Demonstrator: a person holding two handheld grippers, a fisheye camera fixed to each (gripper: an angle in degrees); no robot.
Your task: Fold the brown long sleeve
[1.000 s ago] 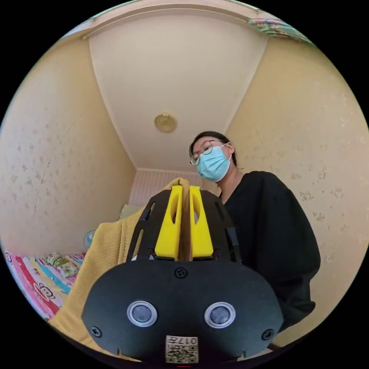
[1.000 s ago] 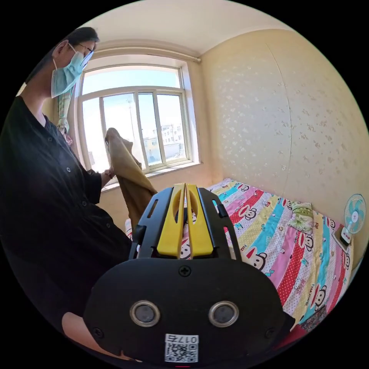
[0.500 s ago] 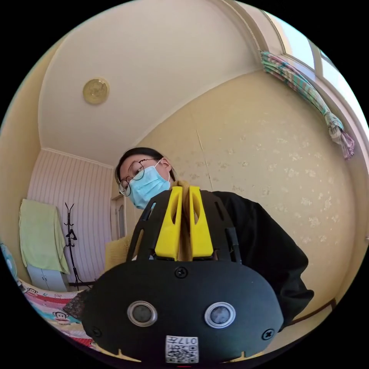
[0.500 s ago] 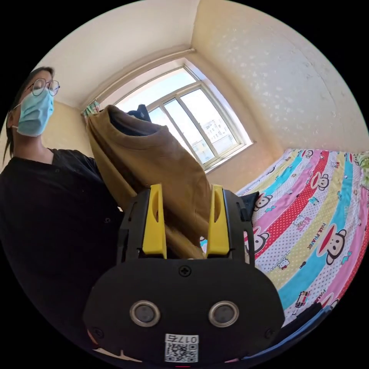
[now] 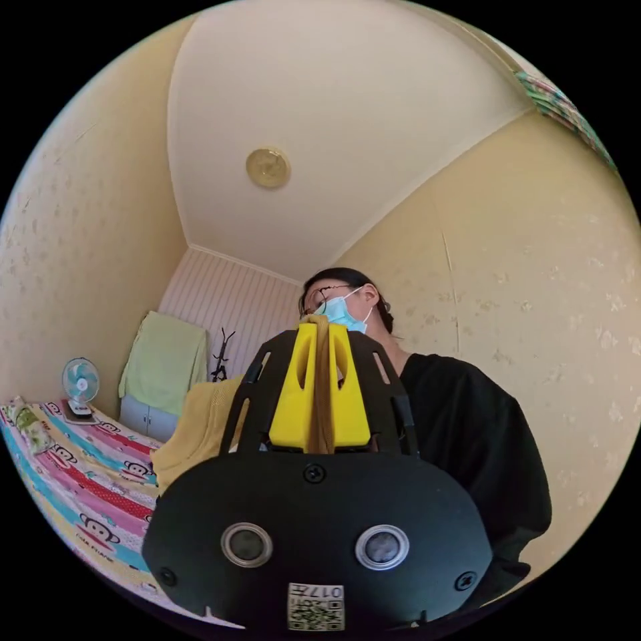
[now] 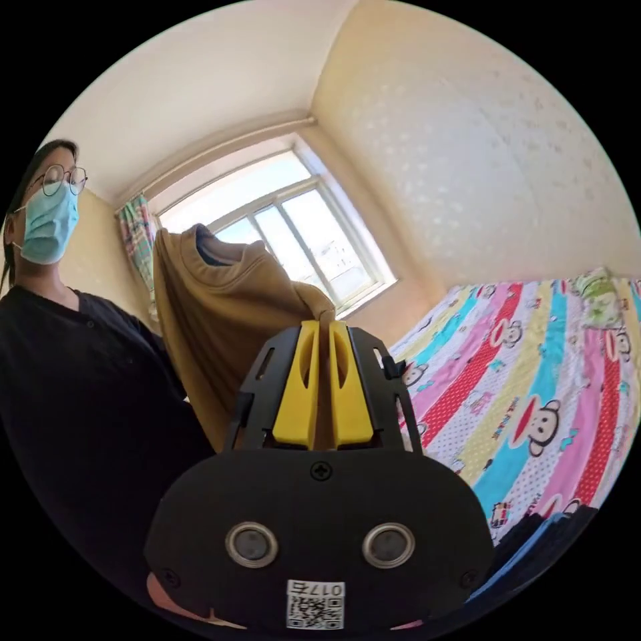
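The brown long sleeve [image 6: 220, 314] hangs in the air in front of the person, its neck opening at the top. In the right gripper view my right gripper [image 6: 323, 327] is shut on a fold of its shoulder edge, the cloth bunched at the yellow jaw tips. In the left gripper view my left gripper [image 5: 322, 327] is shut on another strip of the brown long sleeve [image 5: 200, 427], which runs down between the jaws and hangs to the left behind the gripper body.
A bed with a striped cartoon-monkey sheet [image 6: 534, 400] lies below. A window [image 6: 294, 240] is behind the garment. A small fan [image 5: 80, 384], a green towel over a cabinet [image 5: 163, 360] and a coat stand [image 5: 220, 350] stand at the far wall. The person in black [image 5: 467, 441] is close.
My right gripper, open half a second ago around the hanging cloth, has shut on the garment's shoulder edge. The left gripper keeps its hold; both views have swung.
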